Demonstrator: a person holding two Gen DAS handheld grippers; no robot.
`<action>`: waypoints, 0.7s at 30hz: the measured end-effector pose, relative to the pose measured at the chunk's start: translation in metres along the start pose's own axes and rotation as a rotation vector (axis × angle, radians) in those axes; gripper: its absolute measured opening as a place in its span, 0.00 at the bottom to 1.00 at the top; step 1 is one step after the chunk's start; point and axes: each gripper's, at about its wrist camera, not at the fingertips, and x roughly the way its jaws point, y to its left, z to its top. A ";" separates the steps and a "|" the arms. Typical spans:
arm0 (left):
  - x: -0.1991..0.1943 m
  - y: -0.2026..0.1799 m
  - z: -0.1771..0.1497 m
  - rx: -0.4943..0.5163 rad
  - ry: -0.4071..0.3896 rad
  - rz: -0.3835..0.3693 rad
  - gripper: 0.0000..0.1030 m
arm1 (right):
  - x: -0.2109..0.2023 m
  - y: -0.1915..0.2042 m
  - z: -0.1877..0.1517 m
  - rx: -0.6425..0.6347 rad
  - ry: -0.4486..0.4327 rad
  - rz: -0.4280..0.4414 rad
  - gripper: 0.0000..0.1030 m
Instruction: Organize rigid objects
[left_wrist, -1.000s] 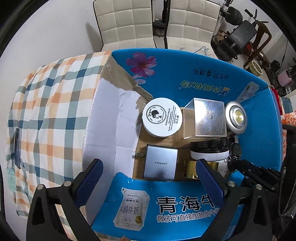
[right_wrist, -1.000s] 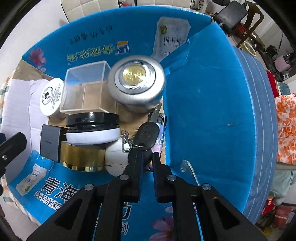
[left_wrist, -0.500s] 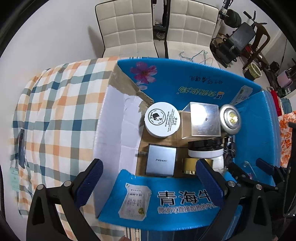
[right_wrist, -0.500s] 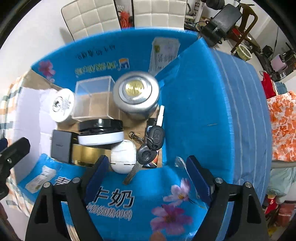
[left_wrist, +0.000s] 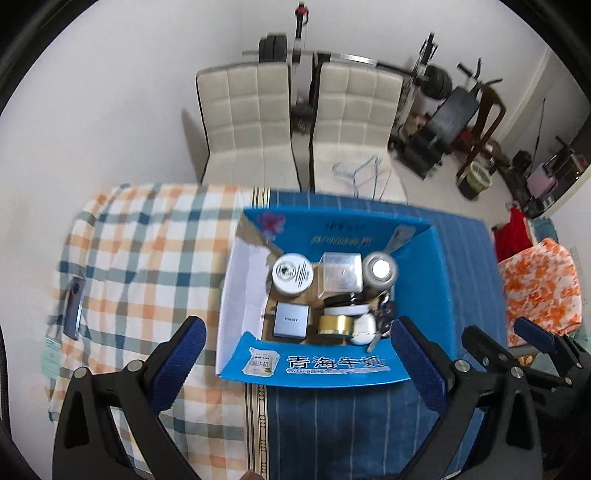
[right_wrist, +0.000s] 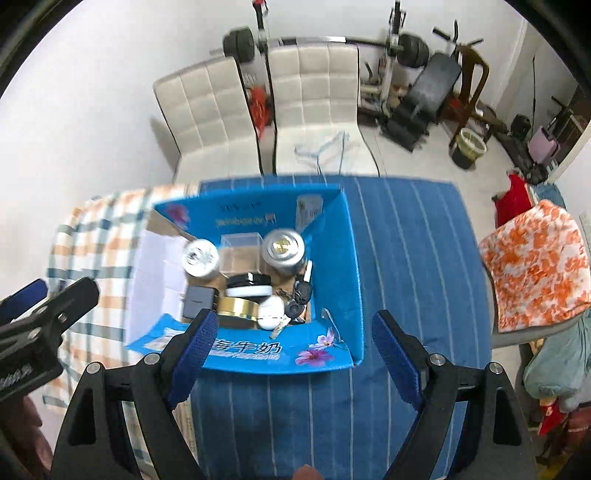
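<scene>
Two grippers hang high over the blue box (left_wrist: 332, 373), further up than a second ago. The left gripper (left_wrist: 295, 350) and right gripper (right_wrist: 291, 343) both have fingers spread wide, holding nothing. Hard little things sit packed inside: a silver tin (right_wrist: 283, 251), a clear cube (left_wrist: 341, 275), then keys (right_wrist: 295, 301), which the right gripper pinched before. Keys look light and slippery; grab the fat black head.
</scene>
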 end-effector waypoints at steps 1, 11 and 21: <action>-0.010 0.000 0.000 0.003 -0.011 0.005 1.00 | -0.017 0.000 -0.002 -0.002 -0.024 -0.004 0.85; -0.068 0.008 -0.010 -0.023 -0.080 0.013 1.00 | -0.115 -0.002 -0.011 -0.008 -0.120 0.006 0.86; -0.083 0.008 -0.022 -0.028 -0.095 0.032 1.00 | -0.121 -0.002 -0.017 -0.010 -0.118 0.000 0.86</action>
